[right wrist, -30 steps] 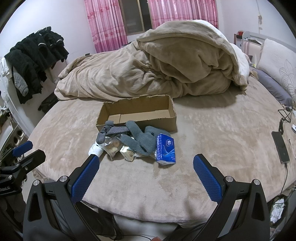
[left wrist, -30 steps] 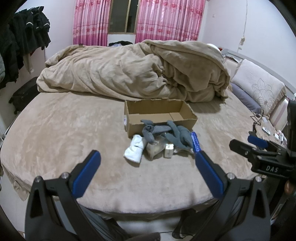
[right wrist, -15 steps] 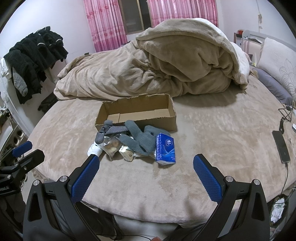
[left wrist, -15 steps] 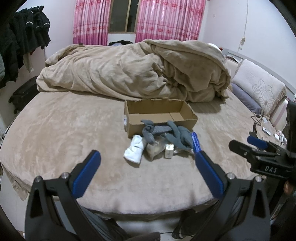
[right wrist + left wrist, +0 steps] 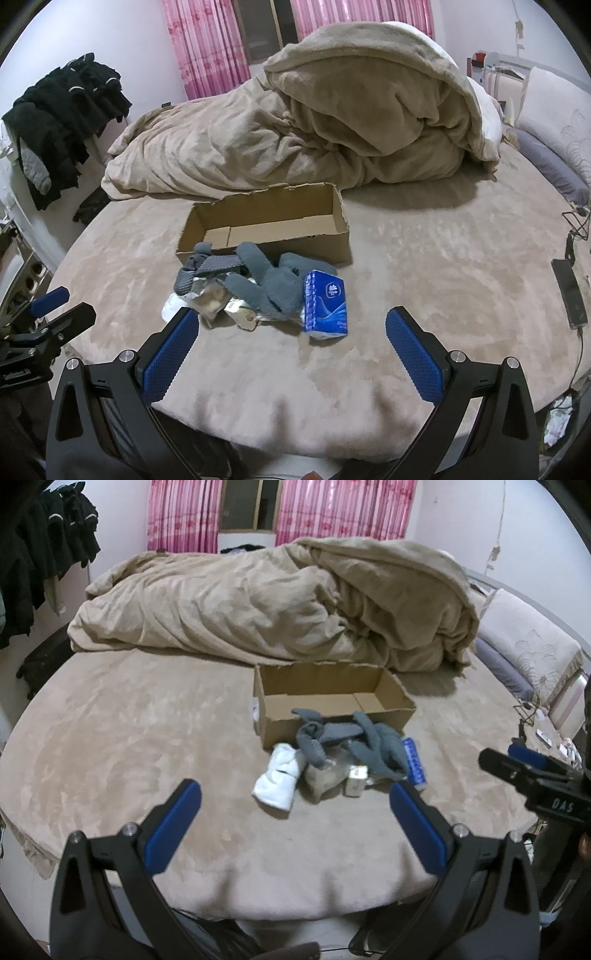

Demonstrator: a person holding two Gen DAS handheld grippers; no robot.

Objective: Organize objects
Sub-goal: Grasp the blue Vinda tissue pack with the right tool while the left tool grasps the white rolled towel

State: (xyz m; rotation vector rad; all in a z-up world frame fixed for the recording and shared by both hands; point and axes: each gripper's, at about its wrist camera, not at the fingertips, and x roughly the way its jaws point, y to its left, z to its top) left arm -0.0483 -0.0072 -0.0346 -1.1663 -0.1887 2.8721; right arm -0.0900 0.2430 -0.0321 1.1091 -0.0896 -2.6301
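An open, empty cardboard box (image 5: 332,698) (image 5: 266,221) lies on the tan bed. In front of it is a small heap: grey gloves (image 5: 354,738) (image 5: 266,280), a white sock (image 5: 279,777) (image 5: 171,306), a blue tissue pack (image 5: 327,302) (image 5: 413,764), crinkled foil packets (image 5: 221,299) and a small white box (image 5: 356,781). My left gripper (image 5: 295,827) is open and empty, short of the heap. My right gripper (image 5: 291,350) is open and empty, just short of the tissue pack.
A crumpled tan duvet (image 5: 277,602) fills the back of the bed. Pillows (image 5: 524,653) lie at the right. A phone on a cable (image 5: 570,291) lies near the right edge. Dark clothes (image 5: 62,114) hang at the left. The bed's front edge is just below both grippers.
Both views have crept slightly toward the heap. Both grippers stay open, and nothing on the bed has moved.
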